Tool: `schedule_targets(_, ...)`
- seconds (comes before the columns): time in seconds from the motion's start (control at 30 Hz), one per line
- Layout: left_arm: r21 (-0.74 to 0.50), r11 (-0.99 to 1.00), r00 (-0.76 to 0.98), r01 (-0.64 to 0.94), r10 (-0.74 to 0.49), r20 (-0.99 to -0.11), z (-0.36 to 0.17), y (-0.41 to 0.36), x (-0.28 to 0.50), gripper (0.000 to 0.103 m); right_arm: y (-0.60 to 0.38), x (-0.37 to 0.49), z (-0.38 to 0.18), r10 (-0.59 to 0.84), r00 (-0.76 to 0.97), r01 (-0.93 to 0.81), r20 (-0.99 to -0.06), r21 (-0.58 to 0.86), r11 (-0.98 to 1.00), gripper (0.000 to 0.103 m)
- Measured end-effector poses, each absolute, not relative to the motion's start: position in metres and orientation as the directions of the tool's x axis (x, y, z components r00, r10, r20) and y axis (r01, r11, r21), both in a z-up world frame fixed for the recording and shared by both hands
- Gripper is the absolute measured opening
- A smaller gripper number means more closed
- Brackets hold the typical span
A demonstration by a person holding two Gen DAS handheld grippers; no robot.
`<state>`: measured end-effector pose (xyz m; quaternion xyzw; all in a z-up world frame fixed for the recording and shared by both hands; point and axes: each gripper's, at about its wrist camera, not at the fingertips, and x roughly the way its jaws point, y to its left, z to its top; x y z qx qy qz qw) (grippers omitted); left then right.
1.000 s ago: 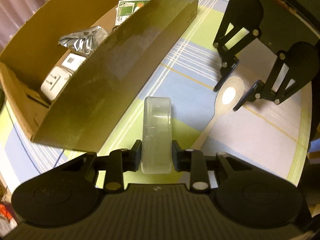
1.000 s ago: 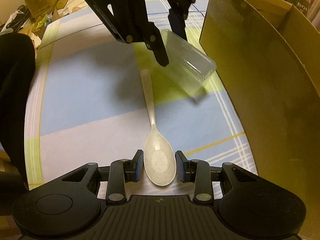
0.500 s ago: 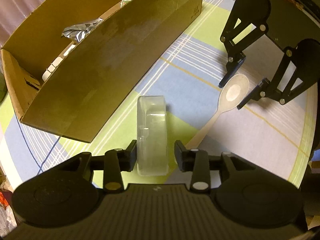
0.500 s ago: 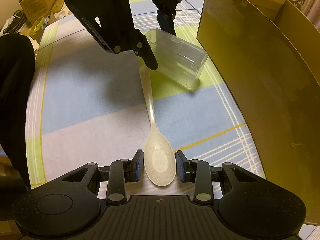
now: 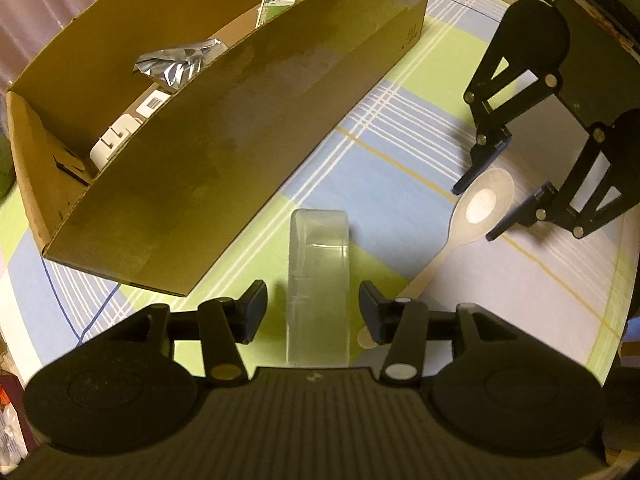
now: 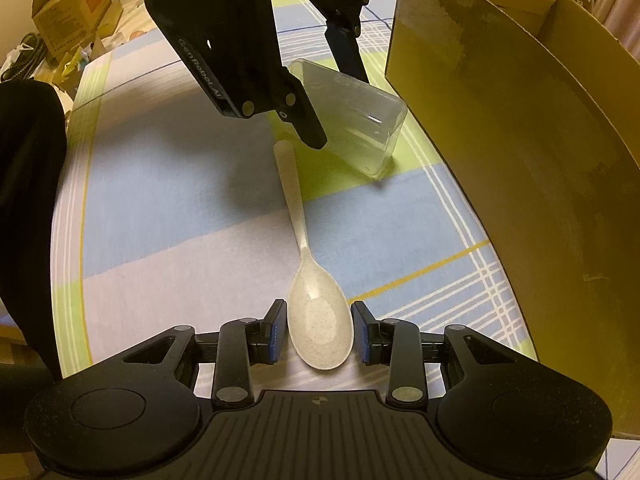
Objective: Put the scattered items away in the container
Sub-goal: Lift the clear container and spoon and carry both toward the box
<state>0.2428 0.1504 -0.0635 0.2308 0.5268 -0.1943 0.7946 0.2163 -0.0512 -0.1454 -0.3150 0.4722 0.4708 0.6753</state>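
A clear plastic case [image 5: 318, 280] lies on the checked tablecloth between the fingers of my left gripper [image 5: 313, 310], which is open with gaps on both sides; the case also shows in the right wrist view [image 6: 352, 120]. A speckled white spoon [image 6: 316, 312] lies on the cloth with its bowl between the fingers of my right gripper [image 6: 320, 334], which is open with small gaps. The spoon also shows in the left wrist view [image 5: 476, 212]. The cardboard box [image 5: 248, 128] stands just left of the case and holds a foil pouch [image 5: 176, 64] and white packets.
The box wall [image 6: 520, 160] rises close on the right of the right gripper. The left gripper's body [image 6: 240, 40] hangs over the spoon's handle end. Cardboard boxes [image 6: 72, 12] and clutter sit beyond the table's far edge.
My left gripper has opened and let go of the clear case, which now rests on the cloth. The right gripper stays around the spoon's bowl.
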Motion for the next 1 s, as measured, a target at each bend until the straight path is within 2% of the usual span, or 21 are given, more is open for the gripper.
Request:
schedule_targets(0.47,0.137,0.826,0.362,0.547,-0.086,-0.928,-0.072,0.146,0.252,0.044,-0.050,0.214,-0.146,0.337,0.117,-0.940,-0.934,0.006,0.342,0.037)
schedule_targets(0.5,0.136,0.828,0.364,0.544,-0.086,-0.928,-0.072,0.145,0.253,0.040,-0.050,0.214,-0.146,0.336,0.119,-0.938,-0.934,0.006,0.346,0.037)
schedule_targets(0.53,0.135,0.830,0.362,0.541,-0.085,-0.928,-0.073,0.145,0.253,0.028,-0.050,0.214,-0.146,0.336,0.120,-0.936,-0.934,0.006,0.353,0.037)
schedule_targets(0.57,0.136,0.831,0.359,0.539,-0.081,-0.930,-0.074,0.144,0.253,0.026,-0.050,0.214,-0.146,0.335,0.122,-0.932,-0.934,0.009,0.362,0.037)
schedule_targets(1.0,0.151,0.863,0.359,0.482,-0.037,-0.932,-0.072,0.143,0.236,0.026,-0.070,0.185,-0.142,0.279,0.134,-0.896,-0.951,0.005,0.445,0.037)
